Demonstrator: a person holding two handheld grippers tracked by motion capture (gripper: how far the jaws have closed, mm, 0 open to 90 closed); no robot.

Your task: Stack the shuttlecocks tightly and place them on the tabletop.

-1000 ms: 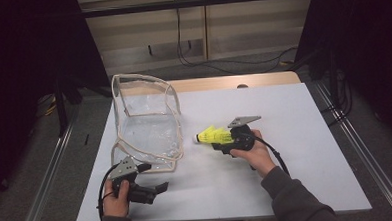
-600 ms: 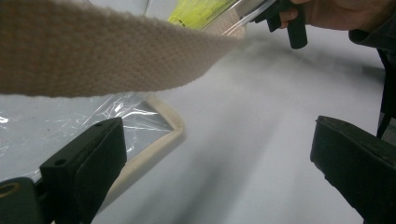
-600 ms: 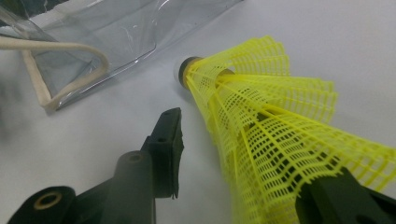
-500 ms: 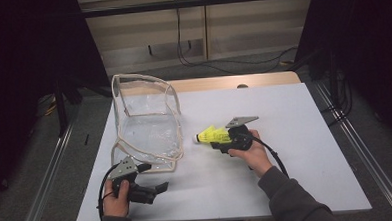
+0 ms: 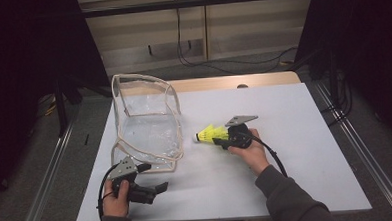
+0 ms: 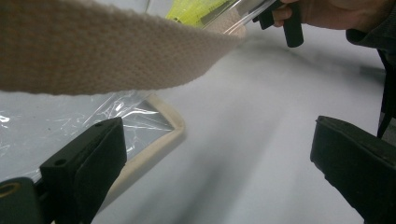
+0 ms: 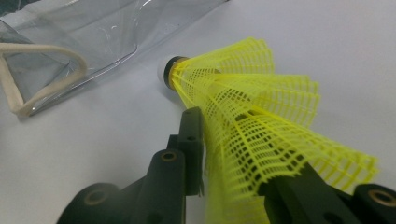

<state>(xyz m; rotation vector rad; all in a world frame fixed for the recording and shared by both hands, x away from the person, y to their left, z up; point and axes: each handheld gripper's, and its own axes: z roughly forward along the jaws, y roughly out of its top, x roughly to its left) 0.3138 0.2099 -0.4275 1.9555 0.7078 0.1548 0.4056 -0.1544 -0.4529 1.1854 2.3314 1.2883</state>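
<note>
Nearest the person, the left gripper rests low on the white table at its front left corner, held in the left hand. In the left gripper view its two black jaws stand wide apart with nothing between them, only bare tabletop. A woven cream strap of the bag hangs blurred just in front of that camera, so what lies right behind it is hard to make out.

A little farther in, right of centre, the right hand holds the right gripper level, pointing left toward the bag. Its jaws have just been closing, and in the right gripper view they press on the yellow mesh skirt of a shuttlecock from both sides, squeezing it narrow. The shuttlecock's white cork tip points away from the hand, toward the bag and just short of it.

Beyond the left gripper, the clear plastic bag with cream piping stands on the table's left half, its mouth toward the near edge.
</note>
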